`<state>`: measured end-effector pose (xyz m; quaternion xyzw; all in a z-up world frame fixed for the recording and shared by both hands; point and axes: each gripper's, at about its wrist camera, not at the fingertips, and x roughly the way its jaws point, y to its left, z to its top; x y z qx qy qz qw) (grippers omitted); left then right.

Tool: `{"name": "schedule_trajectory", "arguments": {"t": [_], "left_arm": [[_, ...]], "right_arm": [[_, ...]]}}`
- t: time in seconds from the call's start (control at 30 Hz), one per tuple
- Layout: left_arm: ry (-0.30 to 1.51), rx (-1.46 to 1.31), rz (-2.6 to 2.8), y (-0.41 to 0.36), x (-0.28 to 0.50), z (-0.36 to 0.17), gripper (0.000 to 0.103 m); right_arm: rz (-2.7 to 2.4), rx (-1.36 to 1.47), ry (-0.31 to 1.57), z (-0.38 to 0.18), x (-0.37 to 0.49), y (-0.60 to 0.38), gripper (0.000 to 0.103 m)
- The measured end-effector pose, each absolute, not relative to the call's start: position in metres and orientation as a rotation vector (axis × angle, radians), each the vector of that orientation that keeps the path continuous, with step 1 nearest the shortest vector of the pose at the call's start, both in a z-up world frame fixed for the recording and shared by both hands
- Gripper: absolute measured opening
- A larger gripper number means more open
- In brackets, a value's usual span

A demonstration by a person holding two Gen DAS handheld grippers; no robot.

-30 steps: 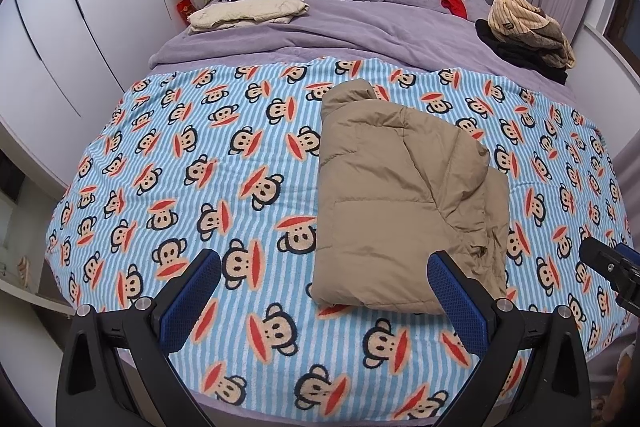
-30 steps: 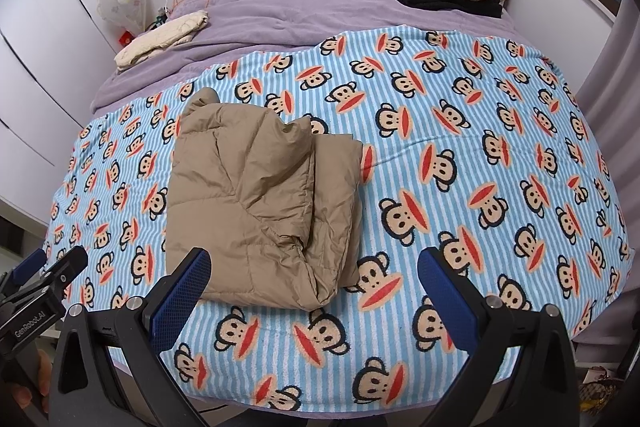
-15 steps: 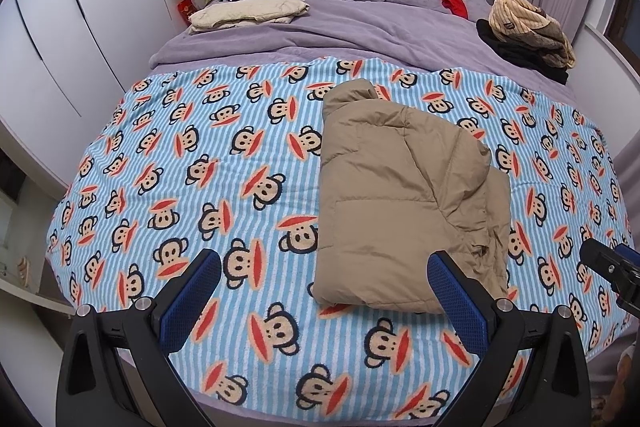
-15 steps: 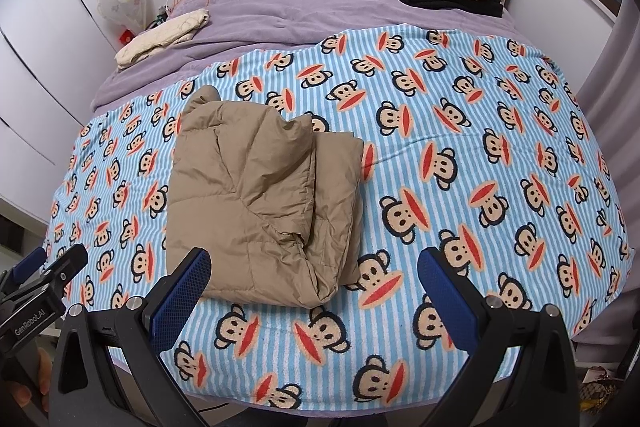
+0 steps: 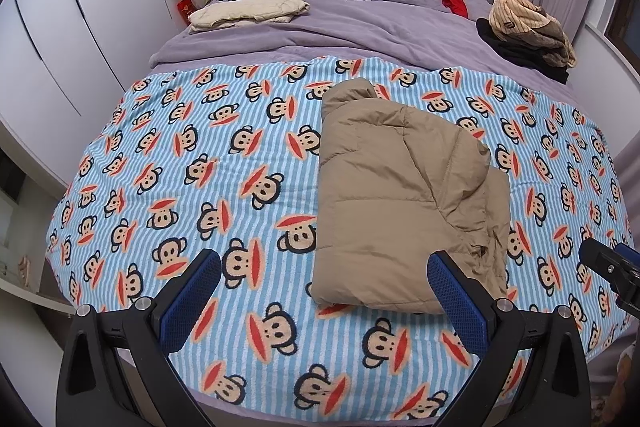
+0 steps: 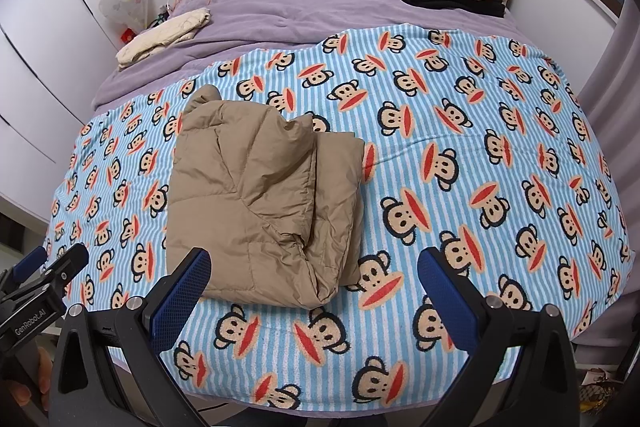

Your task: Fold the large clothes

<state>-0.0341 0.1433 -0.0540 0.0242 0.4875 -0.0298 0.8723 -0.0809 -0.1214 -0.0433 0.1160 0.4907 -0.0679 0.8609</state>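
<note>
A tan padded jacket (image 5: 400, 195) lies folded into a rough rectangle on the blue striped monkey-print blanket (image 5: 208, 187). My left gripper (image 5: 326, 293) hangs open above the bed's near edge, its right pad just in front of the jacket's near hem. In the right wrist view the same jacket (image 6: 260, 203) sits left of centre, and my right gripper (image 6: 314, 293) is open with nothing between its fingers, its left pad over the jacket's near corner. Each gripper shows at the edge of the other's view.
A cream folded garment (image 5: 248, 11) lies at the far left on the purple bedding (image 5: 320, 31). A heap of beige and black clothes (image 5: 528, 31) sits at the far right. White wardrobe doors (image 5: 60, 39) flank the left; a wall and curtain (image 6: 608, 67) stand on the right.
</note>
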Motion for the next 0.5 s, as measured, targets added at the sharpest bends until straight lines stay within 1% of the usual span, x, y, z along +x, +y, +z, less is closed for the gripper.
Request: {"name": "schedule_trajectory", "arguments": {"t": [0.5], "left_arm": [[1.016, 0.051, -0.057, 0.142, -0.0339, -0.0536, 0.103]], "right_arm": [[-0.142, 0.244, 1.03, -0.0436, -0.0801, -0.1218, 0.103]]}}
